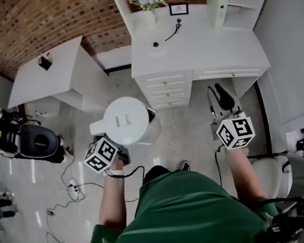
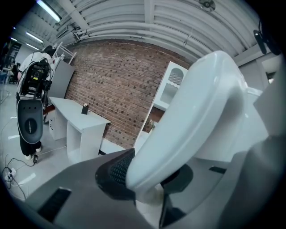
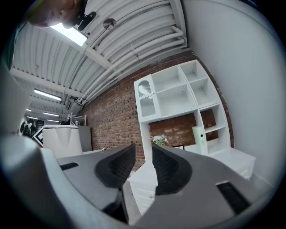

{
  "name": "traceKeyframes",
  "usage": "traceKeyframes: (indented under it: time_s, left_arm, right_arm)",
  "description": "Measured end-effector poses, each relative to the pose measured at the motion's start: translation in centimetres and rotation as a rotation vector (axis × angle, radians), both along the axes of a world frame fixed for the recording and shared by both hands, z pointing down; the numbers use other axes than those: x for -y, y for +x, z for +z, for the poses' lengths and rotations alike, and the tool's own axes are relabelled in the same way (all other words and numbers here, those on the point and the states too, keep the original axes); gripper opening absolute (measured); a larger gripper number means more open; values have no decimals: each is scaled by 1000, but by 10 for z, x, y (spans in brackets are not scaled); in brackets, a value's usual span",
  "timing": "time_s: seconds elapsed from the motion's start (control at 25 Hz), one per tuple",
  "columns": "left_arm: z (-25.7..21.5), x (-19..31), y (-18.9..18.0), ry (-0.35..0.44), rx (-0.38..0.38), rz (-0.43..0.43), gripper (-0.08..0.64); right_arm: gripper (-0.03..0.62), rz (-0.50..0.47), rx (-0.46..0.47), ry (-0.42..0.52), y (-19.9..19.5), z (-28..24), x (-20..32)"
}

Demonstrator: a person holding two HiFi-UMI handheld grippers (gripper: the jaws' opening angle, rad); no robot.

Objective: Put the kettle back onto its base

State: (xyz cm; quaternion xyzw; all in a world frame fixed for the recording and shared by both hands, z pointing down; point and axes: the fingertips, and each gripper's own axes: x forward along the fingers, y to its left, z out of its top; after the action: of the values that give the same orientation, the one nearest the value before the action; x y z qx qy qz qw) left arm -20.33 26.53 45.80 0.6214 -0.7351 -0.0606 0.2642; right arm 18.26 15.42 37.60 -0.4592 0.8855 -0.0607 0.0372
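**While the kettle hangs over the floor, its base sits on the far desk**

Where the person in the green shirt stands, near the bottom of the head view, the white kettle [image 1: 126,121] is up in the air to the left of centre. It is above the pale floor [image 1: 188,135] and near the front of the white desk [image 1: 209,53], resting on nothing. The left gripper [image 1: 123,153] is clenched on its handle. In the left gripper view the ribbed dark pad [image 2: 117,172] presses against the curved white handle [image 2: 196,116], which fills the space between the jaws of the left gripper [image 2: 149,175].

The base [image 1: 155,45] is a small round disc with a dark centre. It lies on the desk top left of the middle, well apart from the kettle and farther away. A dark cord [image 1: 172,32] runs from it toward the back of the desk. Behind it stands a vase of flowers [image 1: 147,2], with a small picture frame [image 1: 179,9] just to the right.

The right gripper [image 1: 221,102] is held out to the right of the kettle, in front of the desk's right half. In its own view the right gripper [image 3: 143,167] is released: the two pads stand a little apart with nothing between them. The kettle [image 3: 62,139] shows at that view's left, and a white shelf unit [image 3: 178,96] rises beyond against the brick wall.

A second white table [image 1: 63,75] stands to the far left.
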Motion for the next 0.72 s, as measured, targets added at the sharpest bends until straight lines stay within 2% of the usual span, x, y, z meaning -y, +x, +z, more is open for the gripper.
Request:
traceKeyframes:
  time_s: [0.32,0.72]
  left_arm:
    - [0,34,9,-5,4,27,126]
    - [15,121,20,-5,-27,109,126]
  right_arm:
    - [129,30,2,0,17,0,16]
    - [121,125,-30,-28,36,10,61]
